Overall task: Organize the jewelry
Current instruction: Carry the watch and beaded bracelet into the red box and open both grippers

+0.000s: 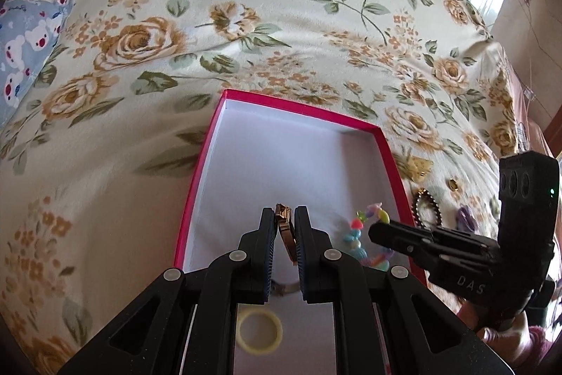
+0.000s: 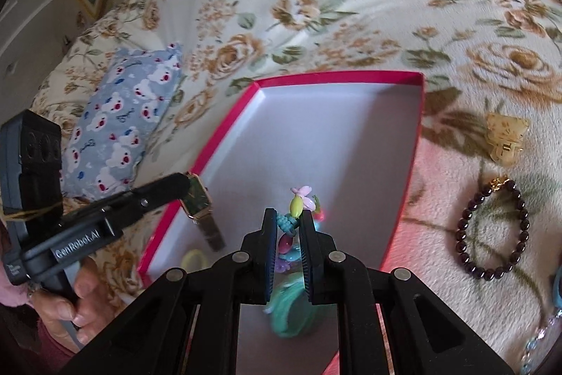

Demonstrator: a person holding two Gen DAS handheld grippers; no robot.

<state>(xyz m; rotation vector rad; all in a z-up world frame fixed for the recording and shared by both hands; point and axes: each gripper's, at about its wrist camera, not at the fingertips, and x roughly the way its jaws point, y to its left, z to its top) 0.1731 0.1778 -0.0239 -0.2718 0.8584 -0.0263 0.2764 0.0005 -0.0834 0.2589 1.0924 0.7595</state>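
Over the box: left gripper (image 1: 285, 227) clamps one watch (image 1: 283, 217); right gripper (image 2: 287, 227) clamps one colourful bead bracelet (image 2: 296, 208).
Box (image 1: 302, 113): far half bare, pink rim all round.
Inside count: one yellow ring (image 1: 260, 329), one teal hair tie (image 2: 291, 311).
Right view only: one dark bead bracelet (image 2: 491, 231), one hair claw (image 2: 505, 137) on the bedspread (image 2: 351, 6).

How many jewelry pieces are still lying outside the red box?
3 clearly: the amber hair claw, the dark bead bracelet just nearer than it, and a pale beaded strand at the right edge. Others may be hidden beyond the frame.
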